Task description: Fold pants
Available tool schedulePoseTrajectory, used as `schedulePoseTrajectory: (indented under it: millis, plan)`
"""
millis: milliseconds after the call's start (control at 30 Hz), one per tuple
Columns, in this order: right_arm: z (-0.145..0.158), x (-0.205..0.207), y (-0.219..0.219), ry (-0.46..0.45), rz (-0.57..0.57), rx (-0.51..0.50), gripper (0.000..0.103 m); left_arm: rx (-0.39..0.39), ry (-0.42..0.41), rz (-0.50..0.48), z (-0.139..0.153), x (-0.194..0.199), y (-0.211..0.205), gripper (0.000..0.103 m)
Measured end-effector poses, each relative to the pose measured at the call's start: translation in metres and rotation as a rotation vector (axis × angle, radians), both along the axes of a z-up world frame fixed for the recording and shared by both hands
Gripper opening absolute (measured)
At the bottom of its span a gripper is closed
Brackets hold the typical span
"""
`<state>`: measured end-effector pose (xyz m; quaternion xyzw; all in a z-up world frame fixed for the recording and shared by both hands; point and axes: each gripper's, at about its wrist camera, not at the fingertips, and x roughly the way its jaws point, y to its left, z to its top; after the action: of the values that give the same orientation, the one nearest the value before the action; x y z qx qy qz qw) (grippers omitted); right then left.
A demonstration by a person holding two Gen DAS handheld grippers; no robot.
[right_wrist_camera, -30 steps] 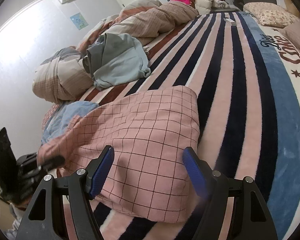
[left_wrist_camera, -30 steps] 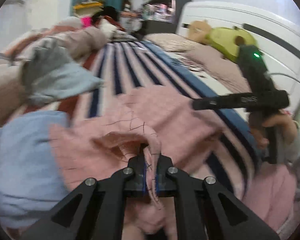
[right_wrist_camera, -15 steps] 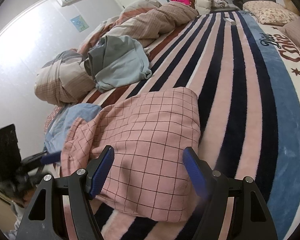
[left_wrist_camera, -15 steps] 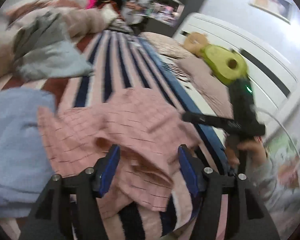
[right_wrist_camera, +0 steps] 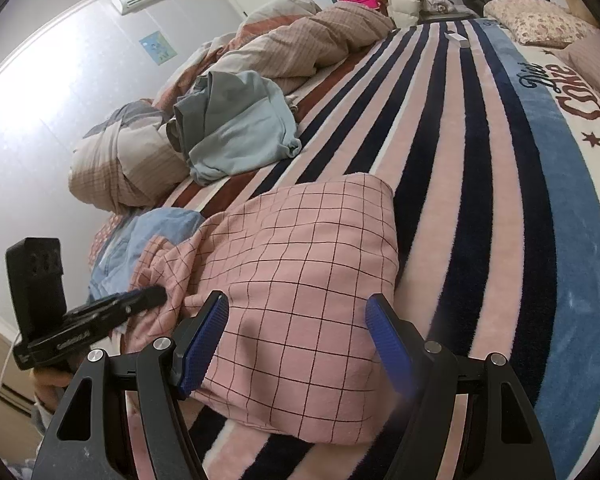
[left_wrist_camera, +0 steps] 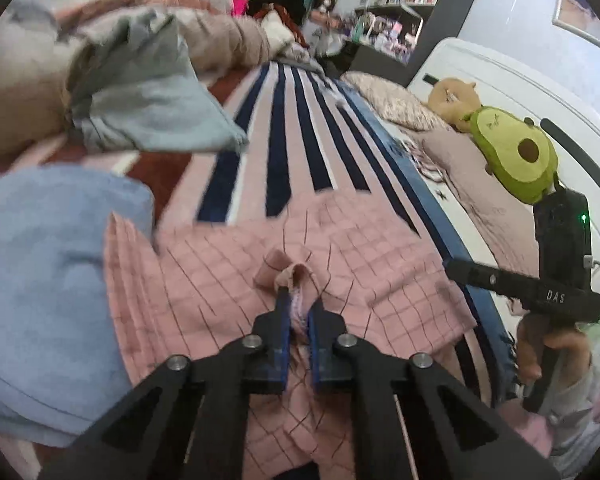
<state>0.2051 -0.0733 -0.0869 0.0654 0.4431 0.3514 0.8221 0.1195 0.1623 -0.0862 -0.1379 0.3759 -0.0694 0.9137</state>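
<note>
- Pink checked pants lie bunched on the striped blanket of a bed, partly folded, with the smoother folded bulk toward the right hand's side and a rumpled edge toward the left.
- The left tool is clenched on a gathered ridge of the pants' fabric; its jaws have just been closing, with pink cloth pinched between the blue pads and a small fold standing up ahead of them.
- The right tool hangs released, jaws wide, over the near edge of the folded bulk; the cloth shows between the pads but neither appears to press on it.
- The relation that matters: the pants stretch roughly from one tool to the other across the bed, so the left hand holds the loose end while the right sits nearest the tidy end. Any next fold would likely carry the pinched edge toward the right tool's side.
- A light blue garment lies just beside the pants and could be caught up.
</note>
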Motion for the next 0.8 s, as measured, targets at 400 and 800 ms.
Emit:
schedulePoseTrajectory:
  millis: [400, 800]
  plan:
    - [-0.001, 0.000, 0.000, 0.000, 0.002, -0.002, 0.068, 0.199, -0.090, 0.241, 0.025, -0.003, 0.063, 0.002]
    - [-0.005, 0.002, 0.003, 0.005, -0.010, -0.036, 0.069, 0.144, -0.016, 0.270, 0.013, -0.008, 0.095, 0.037]
